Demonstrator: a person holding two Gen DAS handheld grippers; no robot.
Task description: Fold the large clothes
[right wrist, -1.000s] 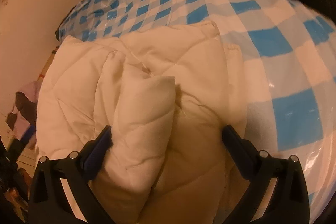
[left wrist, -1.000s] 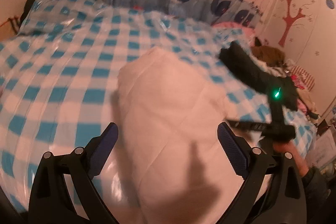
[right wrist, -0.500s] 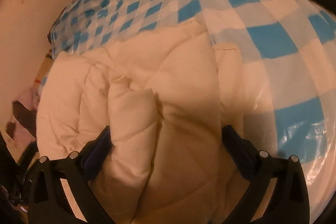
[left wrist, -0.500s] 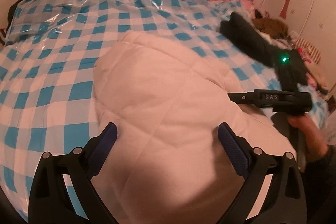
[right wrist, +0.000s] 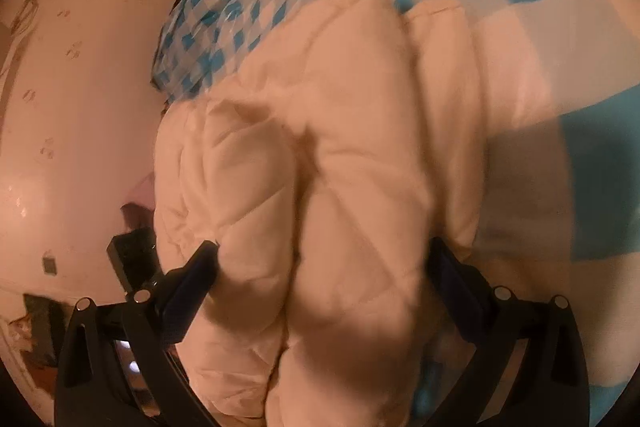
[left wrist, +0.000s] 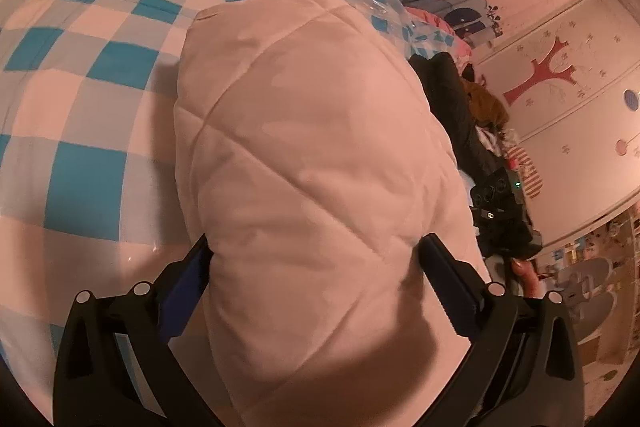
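Holding the puffy white coat [left wrist: 312,155] wide open, the left hand-held gripper [left wrist: 316,267] and right hand-held gripper [right wrist: 320,267] should squeeze together, then fold it flat on the bed [left wrist: 80,75].

Folded quilted garment [left wrist: 320,155]: white to cream, puffy, stitched in a diamond pattern. Lies as a thick bundle on the blue-and-white checked bedcover, which is under clear plastic. Left wrist view: broad smooth upper panel, far edge shows a seam, long axis running away from the lens. Right wrist view: same garment [right wrist: 340,155] shows several padded layers stacked, one rolled lobe at left, a deep crease down the middle. Slight motion blur there; layer count unclear
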